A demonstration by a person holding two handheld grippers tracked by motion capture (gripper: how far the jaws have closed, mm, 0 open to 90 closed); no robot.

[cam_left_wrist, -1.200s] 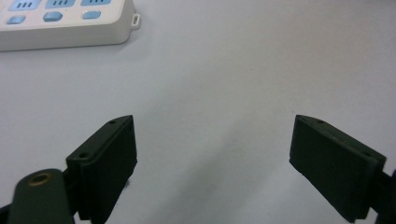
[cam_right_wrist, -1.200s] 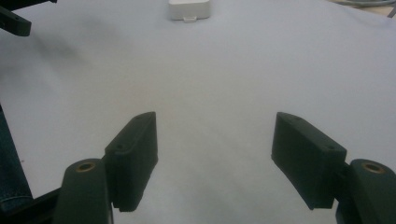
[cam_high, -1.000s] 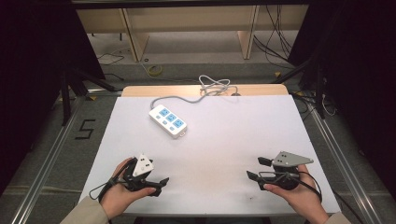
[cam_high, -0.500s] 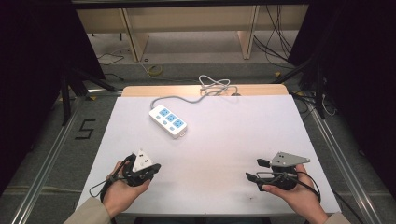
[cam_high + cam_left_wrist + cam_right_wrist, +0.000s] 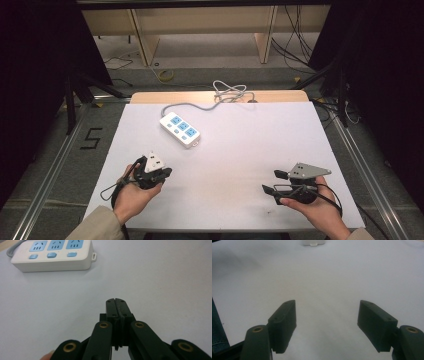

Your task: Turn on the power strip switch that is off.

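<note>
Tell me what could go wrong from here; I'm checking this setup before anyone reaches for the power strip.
The left gripper is shut, so it could shove the power strip rather than grasp it. The strip's cable coils off the table's far edge; pulling may snag it.

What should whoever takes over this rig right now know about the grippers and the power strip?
Left gripper: jaws shut on nothing, low over the table's near left, pointing toward the power strip.
Right gripper: jaws wide open, empty, at the near right.
Power strip: lies flat at the table's far middle, three blue sockets up, nothing plugged in; its cable trails off the far edge.
Done: nothing on the strip shows as handled.
Left: probably the reach and any work on it.
</note>
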